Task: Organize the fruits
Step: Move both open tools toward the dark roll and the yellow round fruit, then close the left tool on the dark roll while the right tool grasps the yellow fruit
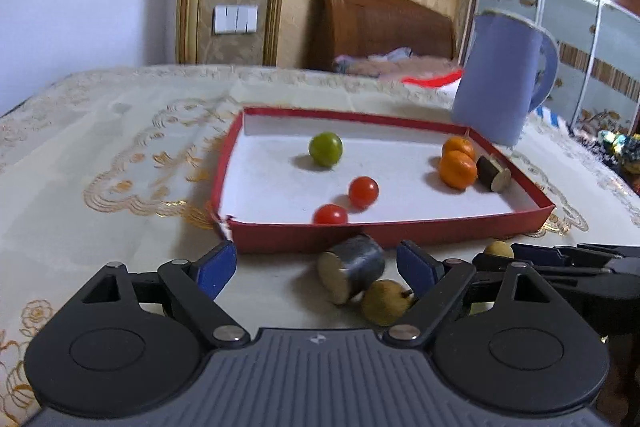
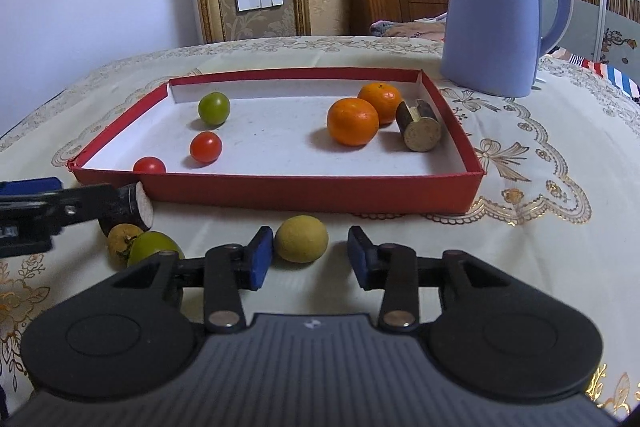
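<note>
My left gripper [image 1: 316,269] stands wide apart at lower centre of its view, empty, a dark cane stub [image 1: 352,273] and a brown fruit [image 1: 386,303] lying loose between its pads; my right gripper [image 2: 310,257] has one blue pad against the yellow-green fruit [image 2: 301,239], the other pad clear of it, so nothing is clamped. In the red tray [image 2: 312,193] I count two cherry tomatoes [image 2: 205,147], two oranges [image 2: 353,121], one green fruit [image 2: 214,108] and one cane piece [image 2: 420,129]. The tray's mid-floor is bare; a blue kettle [image 2: 492,15] crowds the upper right.
</note>
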Motion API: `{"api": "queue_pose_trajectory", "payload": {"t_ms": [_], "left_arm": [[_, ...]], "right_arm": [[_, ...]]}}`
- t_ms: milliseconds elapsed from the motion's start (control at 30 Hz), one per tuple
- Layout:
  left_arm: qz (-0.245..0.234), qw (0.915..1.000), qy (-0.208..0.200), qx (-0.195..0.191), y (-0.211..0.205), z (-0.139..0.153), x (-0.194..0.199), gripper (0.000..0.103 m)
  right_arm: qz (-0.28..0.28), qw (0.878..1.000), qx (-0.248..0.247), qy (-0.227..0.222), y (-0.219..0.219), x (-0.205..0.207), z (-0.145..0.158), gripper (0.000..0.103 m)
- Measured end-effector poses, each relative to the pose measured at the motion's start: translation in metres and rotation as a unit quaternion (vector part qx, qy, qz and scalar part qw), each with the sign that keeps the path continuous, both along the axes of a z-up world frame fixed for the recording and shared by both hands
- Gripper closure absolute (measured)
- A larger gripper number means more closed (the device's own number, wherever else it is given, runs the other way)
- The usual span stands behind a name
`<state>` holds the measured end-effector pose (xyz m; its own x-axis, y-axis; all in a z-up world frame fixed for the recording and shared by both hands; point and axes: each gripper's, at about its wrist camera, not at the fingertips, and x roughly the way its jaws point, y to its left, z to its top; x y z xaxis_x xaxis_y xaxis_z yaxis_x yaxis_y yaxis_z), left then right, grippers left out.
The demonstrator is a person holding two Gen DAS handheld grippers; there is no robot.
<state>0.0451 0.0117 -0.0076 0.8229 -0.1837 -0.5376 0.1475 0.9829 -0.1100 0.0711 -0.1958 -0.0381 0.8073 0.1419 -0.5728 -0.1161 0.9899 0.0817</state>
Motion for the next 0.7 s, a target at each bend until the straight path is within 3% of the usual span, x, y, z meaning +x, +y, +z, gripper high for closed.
{"api": "queue_pose_trajectory", "payload": {"t_ms": [300,367,567,700], "left_arm": [[0.039,0.9962,0.079,-0.005,-0.014,-0.012,0.026,0.016],[0.053,0.9959,0.072,0.005,-0.011,-0.012,0.025,0.015],[0.072,0.9951,0.065,-0.016,0.008,-0.011,0.022,0.014],[0.061,0.9962,0.061,-0.007,0.014,-0.010,0.018,0.014]], "right_arm": [[0.000,1.000,0.008,0.000,-0.001,0.000,0.000,0.065],[0.000,1.000,0.008,0.000,-0.002,0.000,0.001,0.065],[0.000,1.000,0.009,0.000,-0.001,-0.001,0.000,0.065],[0.000,1.000,0.011,0.000,-0.002,-0.001,0.000,0.065]]}}
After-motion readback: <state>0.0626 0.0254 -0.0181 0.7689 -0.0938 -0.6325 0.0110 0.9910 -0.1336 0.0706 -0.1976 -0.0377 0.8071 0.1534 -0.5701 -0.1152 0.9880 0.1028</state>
